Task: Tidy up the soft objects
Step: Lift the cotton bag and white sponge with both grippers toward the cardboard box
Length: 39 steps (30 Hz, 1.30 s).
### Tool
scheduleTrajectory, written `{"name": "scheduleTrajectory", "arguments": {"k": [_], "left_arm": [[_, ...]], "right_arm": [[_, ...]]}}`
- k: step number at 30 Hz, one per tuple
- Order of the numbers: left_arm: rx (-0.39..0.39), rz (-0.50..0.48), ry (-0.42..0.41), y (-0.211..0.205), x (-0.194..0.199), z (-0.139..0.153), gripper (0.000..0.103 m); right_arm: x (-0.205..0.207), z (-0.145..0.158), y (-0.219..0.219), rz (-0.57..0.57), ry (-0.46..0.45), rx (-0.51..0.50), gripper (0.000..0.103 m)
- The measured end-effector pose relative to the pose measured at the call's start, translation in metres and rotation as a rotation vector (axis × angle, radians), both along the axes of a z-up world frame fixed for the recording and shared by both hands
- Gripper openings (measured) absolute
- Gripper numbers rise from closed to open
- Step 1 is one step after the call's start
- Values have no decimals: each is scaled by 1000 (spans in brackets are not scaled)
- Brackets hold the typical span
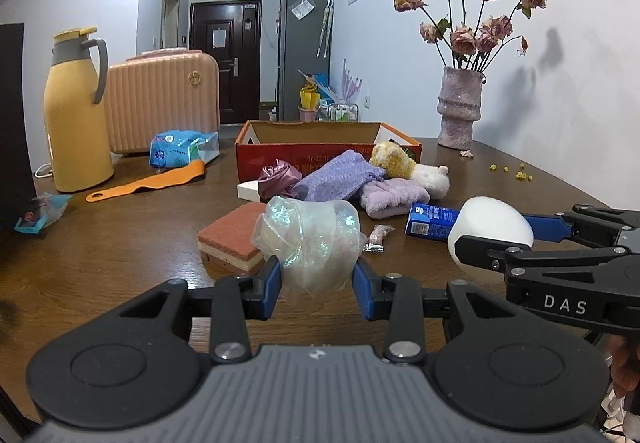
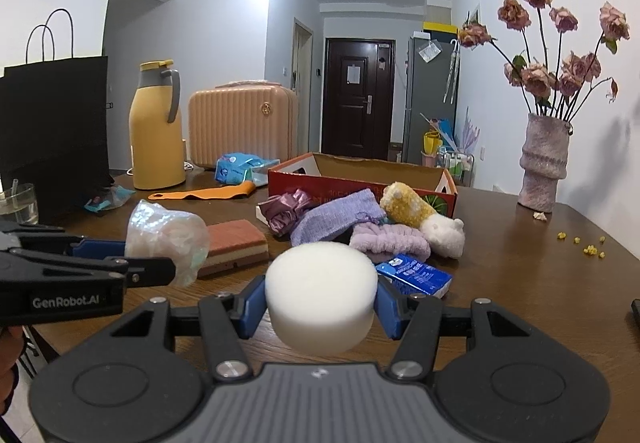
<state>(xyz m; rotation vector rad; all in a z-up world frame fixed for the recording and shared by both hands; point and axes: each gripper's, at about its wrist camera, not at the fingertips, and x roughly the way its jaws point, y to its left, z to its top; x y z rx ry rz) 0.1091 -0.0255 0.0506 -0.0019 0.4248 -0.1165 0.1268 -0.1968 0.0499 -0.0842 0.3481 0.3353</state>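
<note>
Your left hand-held gripper (image 1: pixel 316 285) pinches the crinkly iridescent bundle (image 1: pixel 310 239) and your right hand-held gripper (image 2: pixel 320 309) squeezes the white sponge puck (image 2: pixel 321 289), both above the table (image 1: pixel 120 251). The slippery film may slide free before reaching the red box (image 1: pixel 320 151).

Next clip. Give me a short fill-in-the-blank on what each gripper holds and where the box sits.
1. The left gripper is shut on a crumpled, iridescent ____.
2. The right gripper holds a round white ____.
3. The red box behind the soft pile has its top ____.
4. The flowers stand in a ____ by the wall.

Missing words: film; sponge; open; vase
</note>
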Motion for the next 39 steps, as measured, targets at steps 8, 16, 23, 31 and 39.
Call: {"name": "scheduleTrajectory", "arguments": {"k": [8,16,23,31,39], "left_arm": [[7,-5,-20,3,-5,5,39],[4,-1,-9,6,7,5,39],[9,-4,-2,8,28,10,39],[11,-1,-4,9,58,20,39],[15,5,0,10,88,27,39]], "right_arm": [[-6,6,3,6,-16,-2,56],[6,12,3,4,-22,-7,56],[27,16,4,1,-12,-12,56],[60,26,2,-1,-8,-20,56],[91,39,-3,-13,-15,-21,56]]}}
